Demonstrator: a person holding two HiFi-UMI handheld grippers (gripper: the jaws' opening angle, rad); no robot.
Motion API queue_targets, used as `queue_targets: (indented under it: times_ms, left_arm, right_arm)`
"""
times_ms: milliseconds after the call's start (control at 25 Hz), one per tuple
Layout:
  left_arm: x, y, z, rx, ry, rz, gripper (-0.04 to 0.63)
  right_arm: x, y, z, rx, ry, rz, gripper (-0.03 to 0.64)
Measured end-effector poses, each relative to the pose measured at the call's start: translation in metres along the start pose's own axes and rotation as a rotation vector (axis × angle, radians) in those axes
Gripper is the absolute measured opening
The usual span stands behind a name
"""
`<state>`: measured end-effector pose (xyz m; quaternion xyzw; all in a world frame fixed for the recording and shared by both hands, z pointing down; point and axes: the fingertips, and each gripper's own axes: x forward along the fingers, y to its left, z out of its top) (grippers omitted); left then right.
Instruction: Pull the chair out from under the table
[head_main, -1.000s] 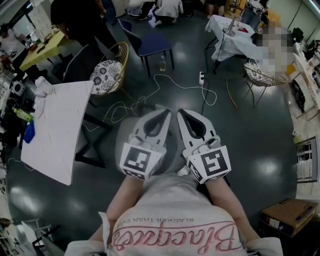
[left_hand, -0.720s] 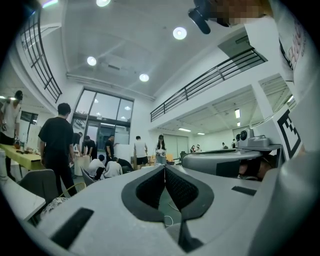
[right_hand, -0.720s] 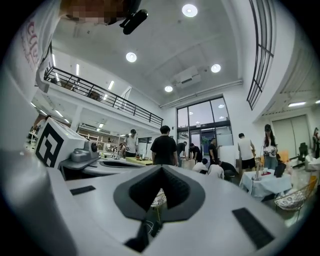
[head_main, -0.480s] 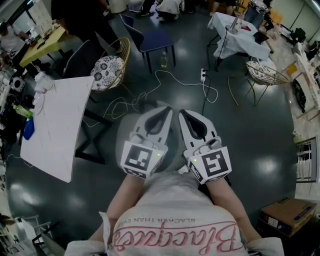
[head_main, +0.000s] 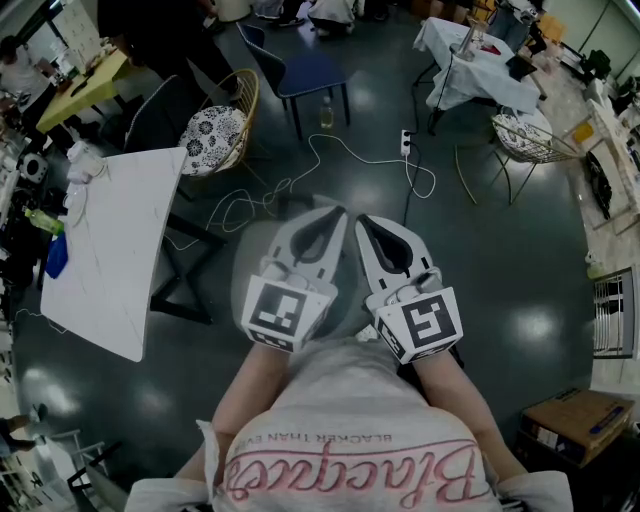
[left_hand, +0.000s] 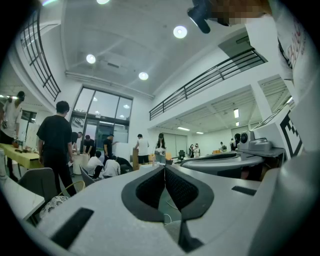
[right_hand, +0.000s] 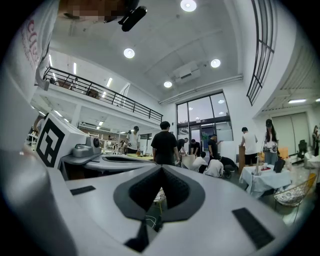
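Both jaws together, empty: left gripper (head_main: 338, 213), right gripper (head_main: 361, 220) side by side. Chair (head_main: 214, 138) at 11 o'clock, beside the surface (head_main: 110, 250) far corner; open floor (head_main: 500, 270), cable (head_main: 345, 152) between

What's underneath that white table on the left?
Only the dark legs show, sticking out past the white table on the side nearest the person. The top covers everything else beneath it. The cushioned chair stands at the table's far corner, mostly outside it.

The counter (head_main: 120, 250) is white; the chair (head_main: 245, 105) has a black-and-white floral cushion (head_main: 210, 138) on a golden frame. Left hand-held gripper (head_main: 336, 214) and right hand-held gripper (head_main: 363, 221): white, black pads (left_hand: 150, 190), black-and-white square markers (head_main: 275, 312). The floor (head_main: 500, 250) is dark grey.
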<state>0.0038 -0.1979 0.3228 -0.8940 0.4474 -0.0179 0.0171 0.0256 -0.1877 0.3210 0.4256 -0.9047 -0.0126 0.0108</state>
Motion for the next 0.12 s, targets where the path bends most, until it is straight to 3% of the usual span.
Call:
queue_targets:
  times_ms: [120]
  left_arm:
    - [0.0002,-0.0012,-0.0011,0.0,0.0,-0.004,0.006]
  right_arm:
    - [0.0002,0.0003,-0.0014,-0.001,0.003,0.0,0.003]
